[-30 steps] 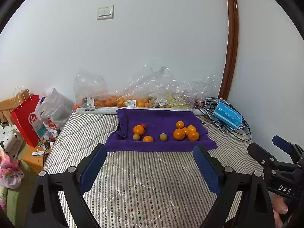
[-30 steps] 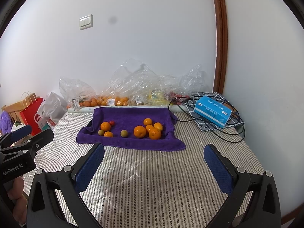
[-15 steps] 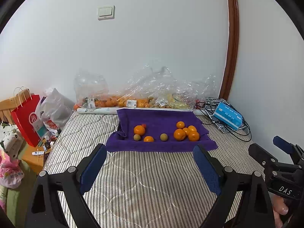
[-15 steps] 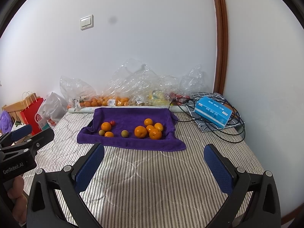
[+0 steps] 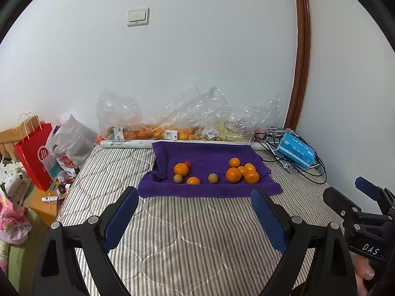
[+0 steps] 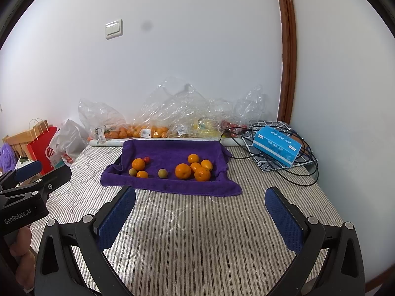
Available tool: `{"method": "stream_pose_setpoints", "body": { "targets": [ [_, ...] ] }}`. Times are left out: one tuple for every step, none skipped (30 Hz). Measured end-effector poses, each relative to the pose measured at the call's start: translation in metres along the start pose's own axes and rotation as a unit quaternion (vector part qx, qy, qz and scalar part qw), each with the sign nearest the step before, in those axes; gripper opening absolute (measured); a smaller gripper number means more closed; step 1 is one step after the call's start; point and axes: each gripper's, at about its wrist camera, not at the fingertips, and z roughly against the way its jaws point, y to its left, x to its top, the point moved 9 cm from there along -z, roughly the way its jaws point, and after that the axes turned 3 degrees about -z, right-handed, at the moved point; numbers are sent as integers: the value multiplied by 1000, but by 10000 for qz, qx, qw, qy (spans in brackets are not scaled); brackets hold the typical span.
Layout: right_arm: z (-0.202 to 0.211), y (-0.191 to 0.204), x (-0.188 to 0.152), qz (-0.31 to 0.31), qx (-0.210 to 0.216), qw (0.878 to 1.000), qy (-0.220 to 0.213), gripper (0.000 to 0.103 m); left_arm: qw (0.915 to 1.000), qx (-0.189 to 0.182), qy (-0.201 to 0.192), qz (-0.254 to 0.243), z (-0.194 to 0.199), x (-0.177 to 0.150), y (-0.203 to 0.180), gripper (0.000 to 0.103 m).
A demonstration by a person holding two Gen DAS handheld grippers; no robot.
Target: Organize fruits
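A purple towel (image 5: 209,153) (image 6: 172,153) lies on the striped mattress with fruit on it. On its right sits a cluster of several oranges (image 5: 240,171) (image 6: 195,169). On its left are an orange (image 5: 181,169) (image 6: 138,164), a small red fruit (image 5: 187,163) (image 6: 147,159), a smaller orange (image 5: 193,180) and a greenish round fruit (image 5: 178,178). Another greenish fruit (image 5: 212,178) (image 6: 163,173) lies in the middle. My left gripper (image 5: 195,202) is open and empty, well short of the towel. My right gripper (image 6: 201,201) is likewise open and empty.
Clear plastic bags (image 5: 187,120) with more oranges line the wall behind the towel. A blue box (image 6: 277,145) on black cables (image 6: 296,175) lies at the right. A red paper bag (image 5: 35,153) and clutter stand off the mattress's left edge. The striped mattress (image 5: 185,234) lies near me.
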Motion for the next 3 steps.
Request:
{"method": "stream_pose_setpoints", "body": {
  "targets": [
    [1, 0, 0, -1, 8, 10000, 0, 103, 10000, 5, 2, 5, 0, 0, 0, 92],
    [0, 0, 0, 0, 13, 10000, 1, 103, 10000, 13, 5, 7, 0, 0, 0, 92],
    [1, 0, 0, 7, 12, 10000, -3, 103, 10000, 26, 3, 4, 0, 0, -1, 92]
  ]
}}
